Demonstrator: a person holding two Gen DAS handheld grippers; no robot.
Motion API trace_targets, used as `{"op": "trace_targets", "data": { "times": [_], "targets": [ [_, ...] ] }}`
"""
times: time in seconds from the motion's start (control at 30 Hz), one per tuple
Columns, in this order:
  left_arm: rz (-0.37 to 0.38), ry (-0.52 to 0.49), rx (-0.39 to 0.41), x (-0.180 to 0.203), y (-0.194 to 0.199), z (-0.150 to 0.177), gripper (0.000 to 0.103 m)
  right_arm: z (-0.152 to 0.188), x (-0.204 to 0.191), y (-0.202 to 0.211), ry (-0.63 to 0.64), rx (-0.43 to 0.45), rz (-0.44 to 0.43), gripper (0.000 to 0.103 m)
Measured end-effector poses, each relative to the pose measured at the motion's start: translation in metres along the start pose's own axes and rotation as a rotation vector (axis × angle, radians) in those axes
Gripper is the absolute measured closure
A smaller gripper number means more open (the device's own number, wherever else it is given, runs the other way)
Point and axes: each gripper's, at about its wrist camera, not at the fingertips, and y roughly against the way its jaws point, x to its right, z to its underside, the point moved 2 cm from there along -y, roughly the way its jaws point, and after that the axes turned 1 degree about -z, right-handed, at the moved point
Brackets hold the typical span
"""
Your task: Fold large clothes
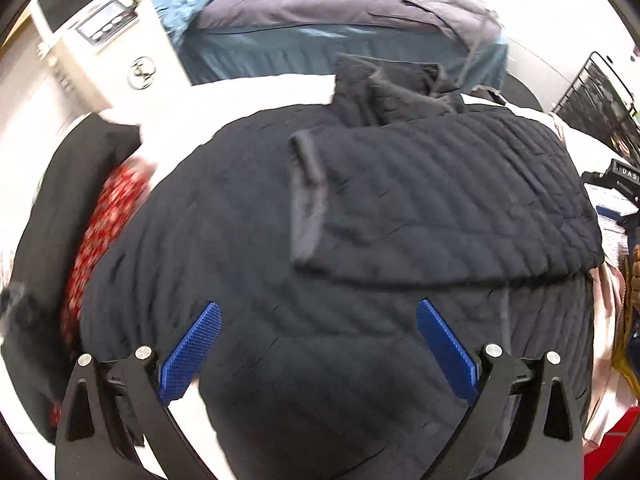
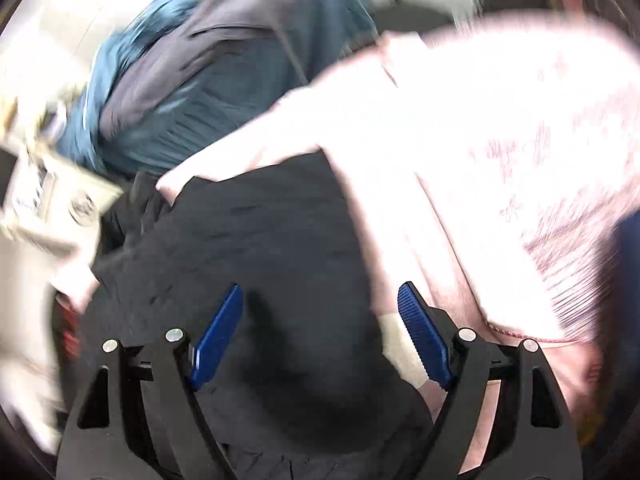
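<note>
At the far left of my left view, a red patterned cloth (image 1: 100, 236) lies tucked against the edge of the black quilted jacket (image 1: 280, 280). The jacket is spread over the white desk (image 1: 260, 84), one sleeve (image 1: 420, 200) folded across its chest. My left gripper (image 1: 318, 340) hovers above the jacket with its jaws wide and nothing between them. In the blurred right view, my right gripper (image 2: 320, 332) also stands wide and empty over the jacket, with a pale pink garment (image 2: 480, 152) just to its right.
</note>
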Motion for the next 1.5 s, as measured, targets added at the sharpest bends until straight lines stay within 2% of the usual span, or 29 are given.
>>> {"op": "trace_targets", "data": {
  "times": [0.07, 0.13, 0.17, 0.2, 0.23, 0.27, 0.33, 0.37, 0.4, 0.47, 0.53, 0.6, 0.7, 0.73, 0.77, 0.8, 0.83, 0.9, 1.0, 1.1, 1.23, 1.3, 1.37, 1.4, 1.5],
  "targets": [
    [-0.003, -0.017, -0.007, 0.008, -0.006, -0.009, 0.006, -0.003, 0.022, -0.017, -0.081, -0.068, -0.128, 0.024],
    [-0.008, -0.027, -0.021, 0.01, -0.013, -0.016, 0.006, -0.002, 0.026, -0.027, -0.095, -0.085, -0.22, 0.024],
    [-0.008, -0.028, -0.026, 0.014, -0.012, -0.017, 0.006, 0.0, 0.025, -0.034, -0.095, -0.101, -0.258, 0.027],
    [-0.008, -0.027, -0.028, 0.014, -0.012, -0.013, 0.006, 0.003, 0.023, -0.039, -0.097, -0.118, -0.284, 0.032],
    [-0.009, -0.026, -0.033, 0.015, -0.013, -0.015, 0.006, 0.005, 0.02, -0.043, -0.097, -0.138, -0.307, 0.048],
    [-0.01, -0.025, -0.041, 0.015, -0.017, -0.019, 0.006, 0.008, 0.016, -0.045, -0.09, -0.149, -0.306, 0.066],
    [-0.013, -0.022, -0.052, 0.016, -0.023, -0.025, 0.006, 0.01, 0.009, -0.035, -0.032, -0.123, -0.257, 0.085],
    [-0.015, -0.021, -0.054, 0.015, -0.023, -0.026, 0.006, 0.007, 0.009, -0.027, -0.017, -0.096, -0.226, 0.088],
    [-0.015, -0.02, -0.055, 0.015, -0.026, -0.028, 0.006, 0.007, 0.011, -0.011, -0.011, -0.037, -0.156, 0.092],
    [-0.015, -0.022, -0.054, 0.016, -0.028, -0.032, 0.006, 0.007, 0.023, 0.013, -0.052, 0.043, -0.061, 0.094],
    [-0.014, -0.022, -0.056, 0.02, -0.032, -0.037, 0.006, 0.006, 0.023, 0.01, -0.034, 0.034, -0.009, 0.093],
    [0.0, -0.024, -0.061, 0.025, -0.035, -0.04, 0.006, 0.006, 0.016, 0.006, 0.016, 0.018, 0.007, 0.09],
    [0.004, -0.054, -0.045, 0.035, -0.036, -0.046, 0.006, 0.005, 0.011, 0.009, 0.02, -0.003, 0.03, 0.074],
    [-0.002, -0.069, -0.031, 0.039, -0.035, -0.048, 0.006, 0.004, 0.008, 0.013, 0.027, 0.004, 0.054, 0.062],
    [-0.008, -0.077, -0.023, 0.041, -0.034, -0.049, 0.006, 0.004, 0.005, 0.021, 0.041, 0.04, 0.1, 0.042],
    [-0.016, -0.084, -0.014, 0.041, -0.034, -0.051, 0.006, 0.005, 0.004, 0.031, 0.064, 0.085, 0.183, 0.033],
    [-0.026, -0.084, -0.004, 0.041, -0.033, -0.053, 0.006, 0.004, 0.004, 0.039, 0.087, 0.137, 0.264, 0.027],
    [-0.026, -0.062, 0.018, 0.04, -0.031, -0.059, 0.006, 0.01, -0.006, 0.061, 0.149, 0.241, 0.33, 0.027],
    [0.016, -0.053, 0.025, 0.047, -0.032, -0.068, 0.006, 0.025, -0.039, 0.066, 0.3, 0.276, 0.3, 0.027],
    [0.015, -0.115, 0.007, 0.067, -0.042, -0.071, 0.006, 0.05, -0.075, 0.039, 0.509, 0.158, 0.233, 0.027],
    [-0.029, -0.202, -0.035, 0.082, -0.064, -0.063, 0.006, 0.079, -0.104, -0.009, 0.599, 0.015, 0.213, 0.027],
    [-0.046, -0.212, -0.081, 0.079, -0.079, -0.058, 0.005, 0.091, -0.106, -0.028, 0.618, -0.04, 0.241, 0.027],
    [-0.027, -0.17, -0.144, 0.066, -0.1, -0.052, 0.005, 0.099, -0.11, -0.043, 0.656, -0.044, 0.304, 0.027],
    [0.012, -0.122, -0.179, 0.056, -0.11, -0.05, 0.005, 0.103, -0.11, -0.047, 0.665, -0.046, 0.318, 0.027],
    [0.07, -0.061, -0.213, 0.043, -0.127, -0.046, 0.005, 0.105, -0.114, -0.058, 0.685, -0.076, 0.366, 0.024]
  ]
}}
